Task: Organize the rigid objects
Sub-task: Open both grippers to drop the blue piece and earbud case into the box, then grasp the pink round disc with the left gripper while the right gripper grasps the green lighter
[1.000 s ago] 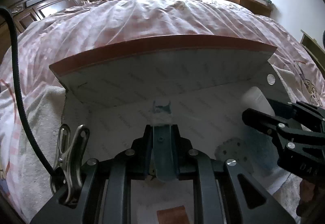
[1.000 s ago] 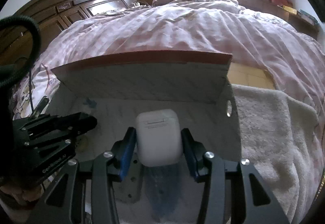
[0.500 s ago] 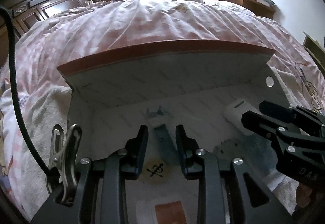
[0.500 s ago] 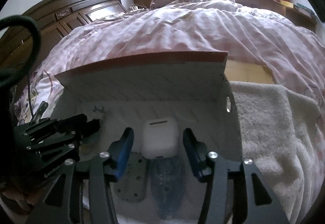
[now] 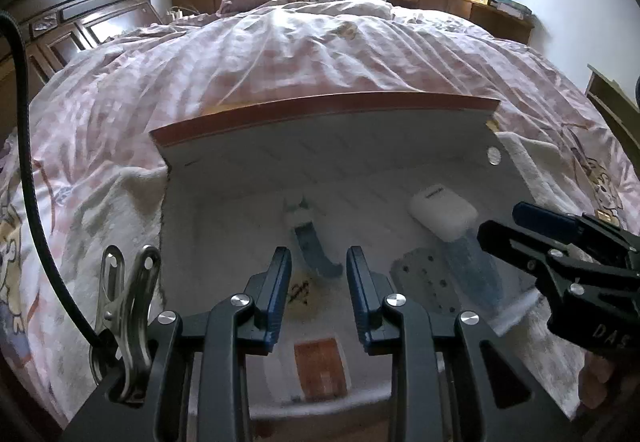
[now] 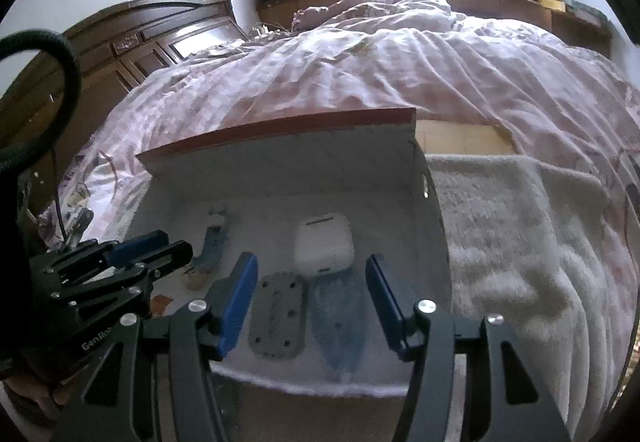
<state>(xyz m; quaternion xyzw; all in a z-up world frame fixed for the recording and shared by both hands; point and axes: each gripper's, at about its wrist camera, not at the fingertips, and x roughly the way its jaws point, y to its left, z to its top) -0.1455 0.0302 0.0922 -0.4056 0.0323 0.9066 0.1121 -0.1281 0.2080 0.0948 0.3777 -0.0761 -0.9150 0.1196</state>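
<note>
Left wrist view: open white box (image 5: 240,201) with red-edged lid on a pink checked bedspread (image 5: 300,53). Contents: small blue clip-like item (image 5: 314,246) at centre; white earbud case (image 5: 442,211) to its right, just beyond a blue oval piece (image 5: 474,268); grey perforated plate (image 5: 424,282) beside that. Left gripper (image 5: 319,282): fingers slightly apart, nothing between them. Right gripper (image 6: 311,302): jaws opening, empty, the case lying just beyond the fingertips.
</note>
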